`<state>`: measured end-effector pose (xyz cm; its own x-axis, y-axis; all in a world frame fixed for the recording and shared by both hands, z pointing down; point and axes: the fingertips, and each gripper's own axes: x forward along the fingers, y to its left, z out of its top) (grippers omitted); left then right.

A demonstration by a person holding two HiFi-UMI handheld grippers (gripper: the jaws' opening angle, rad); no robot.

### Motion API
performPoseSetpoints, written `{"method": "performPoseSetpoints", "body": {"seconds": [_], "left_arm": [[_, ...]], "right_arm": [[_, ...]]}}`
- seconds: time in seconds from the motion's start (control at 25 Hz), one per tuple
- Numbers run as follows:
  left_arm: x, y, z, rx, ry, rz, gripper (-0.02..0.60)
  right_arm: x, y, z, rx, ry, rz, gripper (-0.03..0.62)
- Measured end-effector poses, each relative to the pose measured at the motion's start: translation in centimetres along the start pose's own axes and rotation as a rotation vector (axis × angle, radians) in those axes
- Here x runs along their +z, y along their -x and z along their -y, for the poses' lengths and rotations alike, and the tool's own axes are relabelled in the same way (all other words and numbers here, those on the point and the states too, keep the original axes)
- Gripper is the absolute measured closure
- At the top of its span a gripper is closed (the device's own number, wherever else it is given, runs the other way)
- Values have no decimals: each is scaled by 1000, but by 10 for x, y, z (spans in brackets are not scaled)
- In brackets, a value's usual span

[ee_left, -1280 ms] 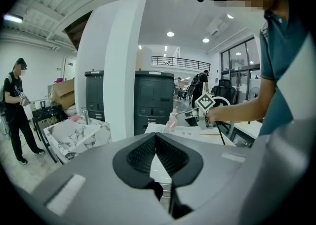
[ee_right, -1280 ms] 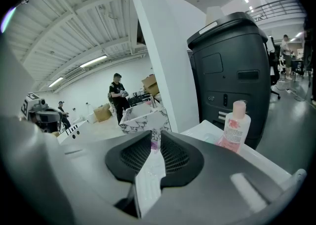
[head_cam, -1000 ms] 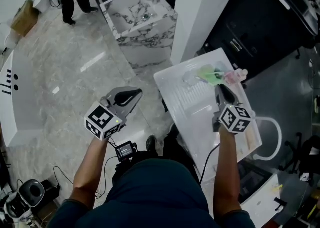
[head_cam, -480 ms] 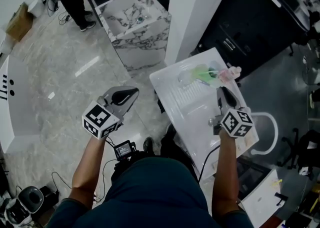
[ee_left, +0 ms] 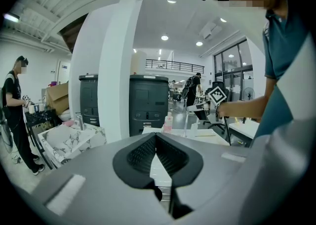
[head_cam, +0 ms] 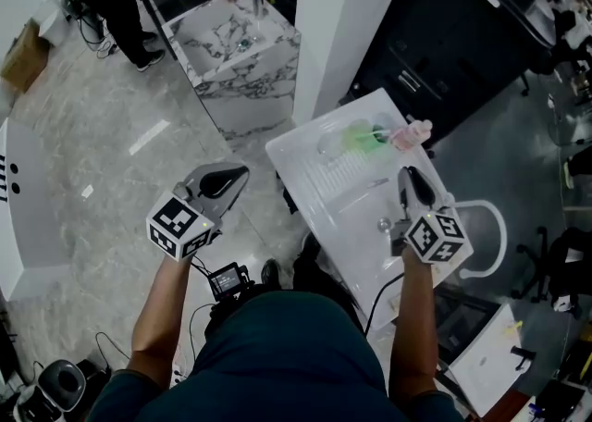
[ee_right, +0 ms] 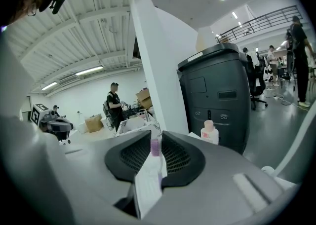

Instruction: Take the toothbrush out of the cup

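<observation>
The right gripper [ee_right: 156, 132] has the toothbrush [ee_right: 149, 174] in its jaws: a thin white stick with a purple tip, standing in the narrow gap with the pads close against it on both sides. Those jaws have just eased a touch wider, about halfway open, and the brush is between them. From above, that gripper [head_cam: 405, 175] hovers over the near half of the white table [head_cam: 314, 179], well short of the green cup [head_cam: 356, 138] at the far edge, so the brush is out of the cup. A pink bottle [head_cam: 412, 133] stands just beside the cup. The left gripper [head_cam: 242, 170] hangs off to the side over the marble floor [head_cam: 111, 133], jaws fully together and holding nothing [ee_left: 155, 135].
</observation>
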<state>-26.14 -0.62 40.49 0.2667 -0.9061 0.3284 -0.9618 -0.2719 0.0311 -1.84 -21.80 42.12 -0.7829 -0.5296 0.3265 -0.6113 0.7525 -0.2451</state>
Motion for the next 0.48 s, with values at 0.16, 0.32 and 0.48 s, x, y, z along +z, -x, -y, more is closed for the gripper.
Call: {"method": "performPoseSetpoints", "body": {"seconds": [0.16, 0.32, 0.48], "left_arm": [[0, -2, 0, -7, 1, 2, 581], [1, -5, -1, -13, 5, 1, 581], [-3, -6, -3, -12, 11, -5, 581]], "right_arm": [[2, 6, 2, -5, -1, 10, 520], [0, 6, 5, -16, -2, 1, 520], [-7, 0, 7, -19, -8, -13, 520]]}}
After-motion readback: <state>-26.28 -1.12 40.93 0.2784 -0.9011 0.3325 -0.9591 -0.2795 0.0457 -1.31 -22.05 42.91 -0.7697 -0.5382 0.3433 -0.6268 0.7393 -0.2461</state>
